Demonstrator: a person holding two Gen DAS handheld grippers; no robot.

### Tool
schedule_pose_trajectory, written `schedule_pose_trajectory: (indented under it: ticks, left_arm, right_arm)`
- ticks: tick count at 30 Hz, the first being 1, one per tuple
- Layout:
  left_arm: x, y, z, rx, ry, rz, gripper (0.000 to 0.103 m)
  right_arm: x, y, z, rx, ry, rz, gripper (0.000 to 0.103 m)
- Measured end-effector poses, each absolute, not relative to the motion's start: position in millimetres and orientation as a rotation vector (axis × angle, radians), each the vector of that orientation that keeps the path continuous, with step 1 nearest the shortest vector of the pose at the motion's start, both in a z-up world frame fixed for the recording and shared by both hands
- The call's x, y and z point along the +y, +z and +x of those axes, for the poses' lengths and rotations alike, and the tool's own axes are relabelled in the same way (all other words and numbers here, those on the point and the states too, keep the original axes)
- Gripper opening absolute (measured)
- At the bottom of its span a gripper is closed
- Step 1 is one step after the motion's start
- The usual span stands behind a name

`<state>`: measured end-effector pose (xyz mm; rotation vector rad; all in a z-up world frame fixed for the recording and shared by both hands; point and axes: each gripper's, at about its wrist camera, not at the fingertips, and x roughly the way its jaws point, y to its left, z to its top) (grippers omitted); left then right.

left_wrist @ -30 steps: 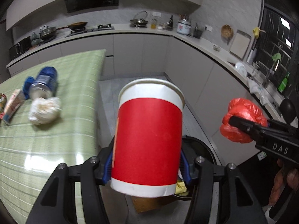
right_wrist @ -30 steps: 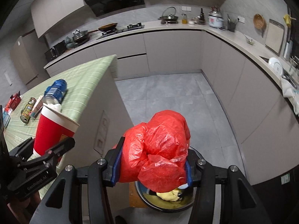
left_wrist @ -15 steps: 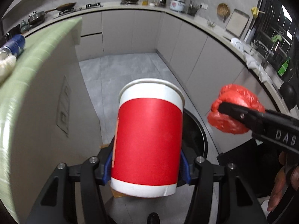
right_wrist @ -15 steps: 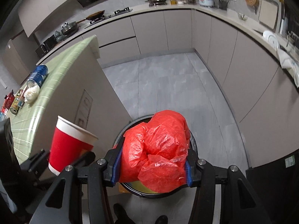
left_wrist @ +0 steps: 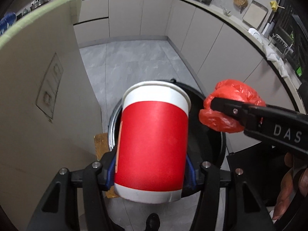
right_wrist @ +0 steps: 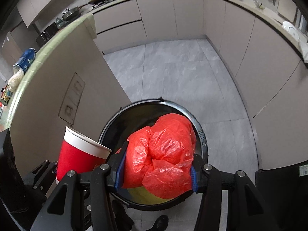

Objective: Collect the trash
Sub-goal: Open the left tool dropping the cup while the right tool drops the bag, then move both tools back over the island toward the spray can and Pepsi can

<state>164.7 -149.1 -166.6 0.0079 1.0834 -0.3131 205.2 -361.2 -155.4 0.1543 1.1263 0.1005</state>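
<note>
Cup (left_wrist: pixel 152 146) and bag (right_wrist: pixel 163 154) between jaws

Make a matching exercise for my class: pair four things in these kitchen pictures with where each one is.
Things:
1. red paper cup
2. red plastic bag
3. black bin
4. blue can

Places:
A. lying on the green-topped counter
B. on the floor, below both grippers
C. clamped by the left gripper
D. clamped by the right gripper

Pairs: 1-C, 2-D, 3-B, 4-A

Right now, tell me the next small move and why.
Probably open the right gripper: its fingers hold the red bag directly over the black bin. The cup sits nearer the rim.
</note>
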Motion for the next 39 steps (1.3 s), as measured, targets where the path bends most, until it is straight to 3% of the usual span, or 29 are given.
schedule_pose_trajectory:
  ticks: [5,6,7,8,9,26,39]
  left_arm:
    - [-156.7,-183.4,167.8,1.106,-0.306,0.005,0.061]
    - [-157.6,-185.8,169.2,1.110,-0.307,-0.008,0.071]
    - [-157.4,-187.9,170.9,1.120,-0.291,-0.011,0.081]
    - [-156.1,-188.7,171.7,1.121,-0.254,0.001,0.100]
    - [-152.7,-187.1,169.9,1.103,-0.226,0.008,0.102]
    - [-127.2,-127.8,160.8,0.990,-0.172,-0.005,0.103]
    - [-95.6,-43.5,138.1,0.857,-0.148,-0.013,0.103]
  right_arm:
    - [-359.0,-175.7,222.4,1.163,0.136,0.169,0.055]
    - [-358.9,-179.1,225.9,1.170,0.151,0.181,0.057]
    - [-359.9,-183.5,229.9,1.181,0.160,0.195,0.066]
    - [-362.2,-187.0,232.9,1.197,0.152,0.200,0.092]
    - [-366.5,-187.6,235.6,1.194,0.118,0.203,0.103]
    - [-403.4,-128.5,224.2,1.089,0.004,0.245,0.103]
    - [-375.7,-38.5,203.6,0.924,0.011,0.153,0.103]
